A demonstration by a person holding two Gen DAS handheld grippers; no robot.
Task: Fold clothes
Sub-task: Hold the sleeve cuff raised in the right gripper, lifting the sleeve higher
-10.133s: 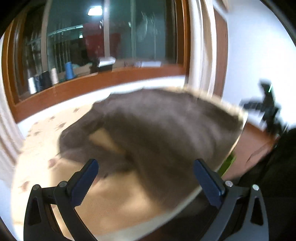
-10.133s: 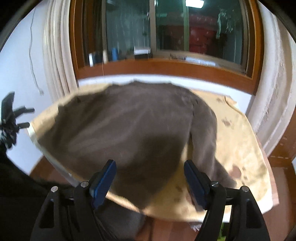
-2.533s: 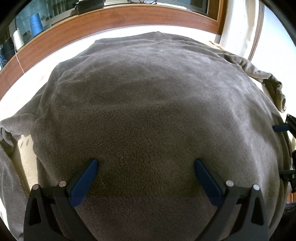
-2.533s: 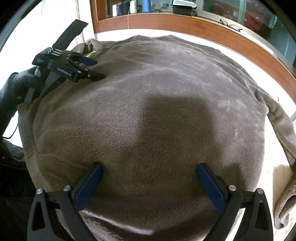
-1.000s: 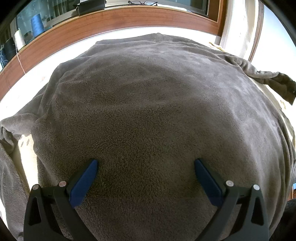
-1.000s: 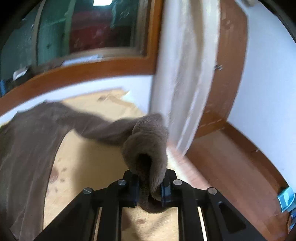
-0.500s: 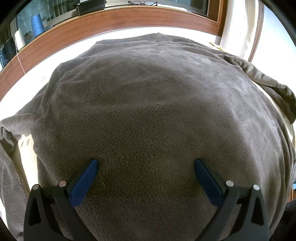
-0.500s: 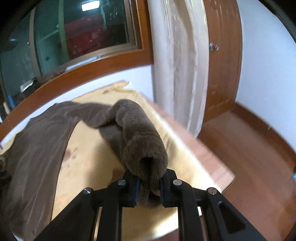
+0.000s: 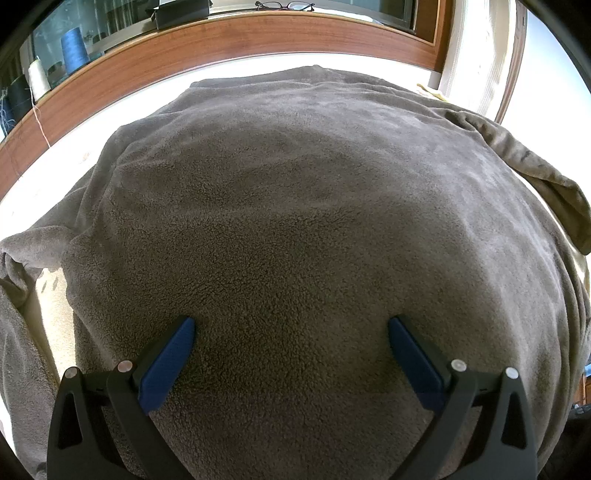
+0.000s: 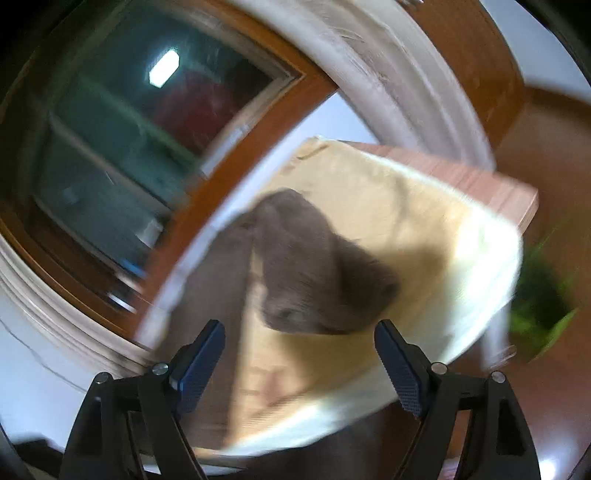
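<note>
A large grey-brown fleece garment (image 9: 288, 206) lies spread flat and fills the left wrist view. My left gripper (image 9: 291, 332) stands open just over its near part, nothing between the blue pads. One sleeve (image 9: 535, 173) lies out to the right. In the blurred right wrist view that sleeve (image 10: 314, 273) rests on the cream table cover (image 10: 443, 229), its cuff end nearest me. My right gripper (image 10: 295, 332) hangs open above it, empty.
A wooden window sill (image 9: 221, 48) runs behind the table, with thread spools (image 9: 75, 42) and glasses (image 9: 284, 5) on it. A pale curtain (image 10: 399, 74) hangs at the table's right end. The table corner (image 10: 517, 199) and wooden floor (image 10: 554, 129) lie beyond the sleeve.
My right gripper has opened and let go of the sleeve, which now lies on the table cover; the gripper has swung away. The left gripper has not moved.
</note>
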